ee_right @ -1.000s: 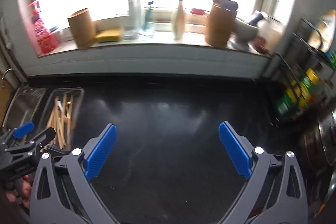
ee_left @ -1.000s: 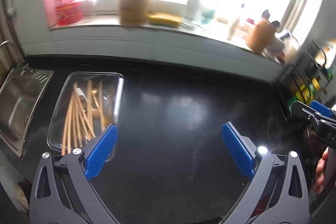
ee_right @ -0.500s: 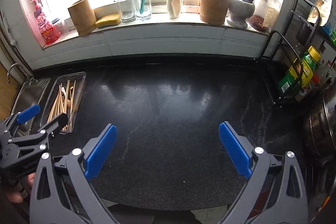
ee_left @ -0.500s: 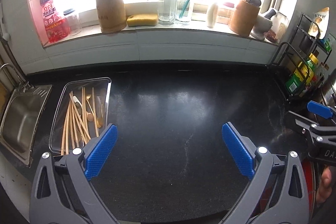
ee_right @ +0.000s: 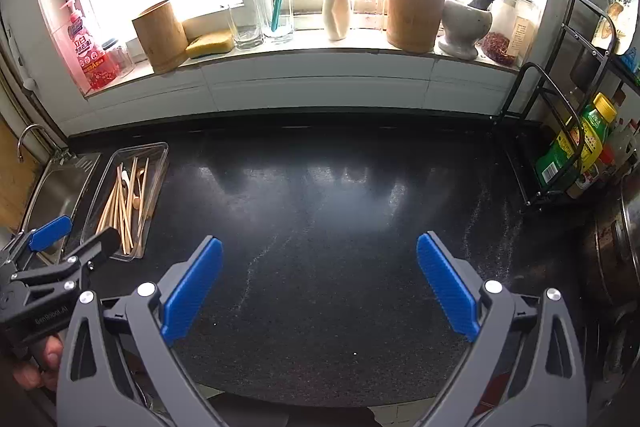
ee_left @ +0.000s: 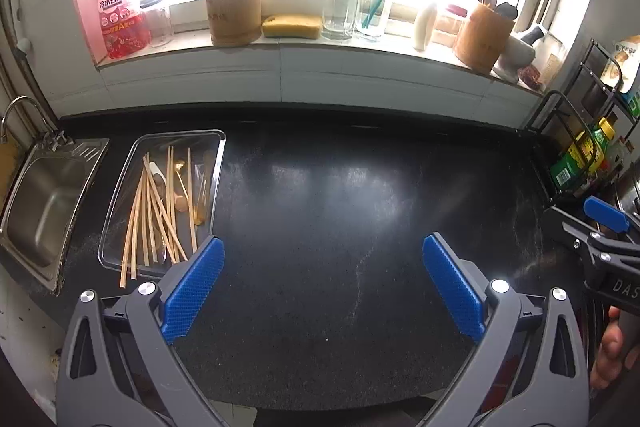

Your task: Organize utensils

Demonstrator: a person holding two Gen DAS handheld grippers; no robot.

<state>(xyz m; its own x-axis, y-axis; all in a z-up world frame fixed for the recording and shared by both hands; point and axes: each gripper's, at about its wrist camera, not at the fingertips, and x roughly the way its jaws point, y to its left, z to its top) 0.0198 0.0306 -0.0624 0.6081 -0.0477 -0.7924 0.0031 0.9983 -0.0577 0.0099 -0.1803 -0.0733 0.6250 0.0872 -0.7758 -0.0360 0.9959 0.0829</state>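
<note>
Since 1 s ago both cameras have swung up and steadied: blur gone, window sill now square in the upper half of each view. Nothing on the counter has shifted.

Left gripper (ee_left: 322, 269): jaws wide apart, nothing between them, held over bare black counter (ee_left: 360, 207) at lower centre. Right gripper (ee_right: 320, 269): same, jaws apart and empty.

Task items: chopsticks (ee_left: 154, 215) and a few spoons (ee_left: 182, 201) lie loose and crossed in a clear tray (ee_left: 218, 183), left-centre of the left view, just beside the sink (ee_left: 44, 203). One chopstick end pokes out over the tray's near rim. Two bamboo holders on the sill: one upper centre-left (ee_left: 232, 5), contents not visible; one upper right (ee_left: 484, 35) with dark utensils standing in it.

Stage: unclear. The layout fits a sort into the holders yet to run, or the tray being the final spot.

Risks, as judged:
- Chopsticks are thin and overlapping; a pinch may lift two or flick a neighbour out.
- Tray is light, clear plastic; a jaw catching the rim could slide it twd the sink.
- Sill is crowded w/ glass jars and a bottle; a reach there could knock one over.
- Strong backlight washes out the holder rims, so aim is harder.
</note>
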